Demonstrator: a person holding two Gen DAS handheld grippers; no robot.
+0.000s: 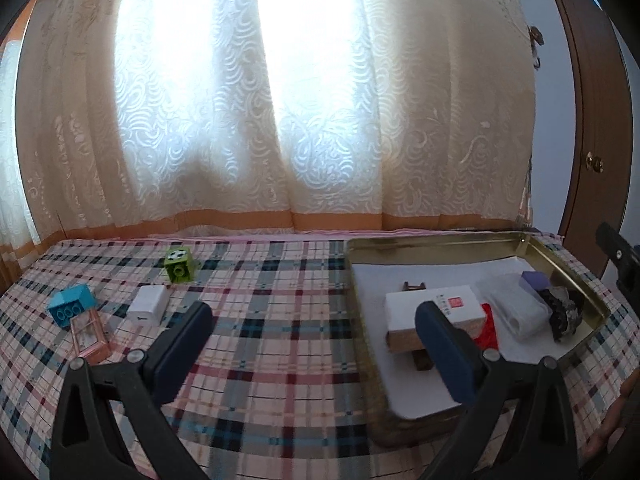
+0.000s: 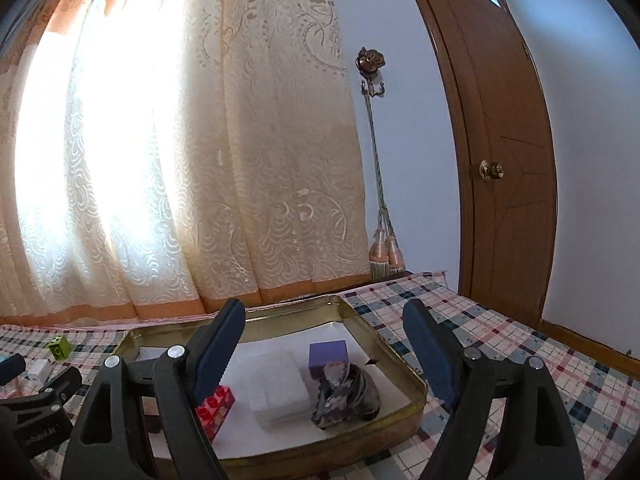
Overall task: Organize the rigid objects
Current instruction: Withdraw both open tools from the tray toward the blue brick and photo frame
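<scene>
A gold metal tray [image 1: 568,268] lined in white sits on the plaid cloth at the right. In it are a white box with a red seal [image 1: 432,308], a red brick [image 2: 216,404], a clear plastic case [image 2: 276,388], a purple block [image 2: 328,354] and a dark rock [image 2: 346,394]. On the cloth at the left lie a green cube [image 1: 181,266], a white adapter [image 1: 148,304], a blue brick [image 1: 72,304] and a pink clear box [image 1: 90,336]. My left gripper [image 1: 312,320] is open and empty, above the cloth by the tray's left edge. My right gripper [image 2: 324,324] is open and empty, above the tray.
A lace curtain [image 1: 280,120] hangs behind the table's far edge. A brown door [image 2: 508,160] stands at the right, past the table's corner. The tray [image 2: 400,360] also shows in the right wrist view, with plaid cloth [image 2: 500,340] to its right.
</scene>
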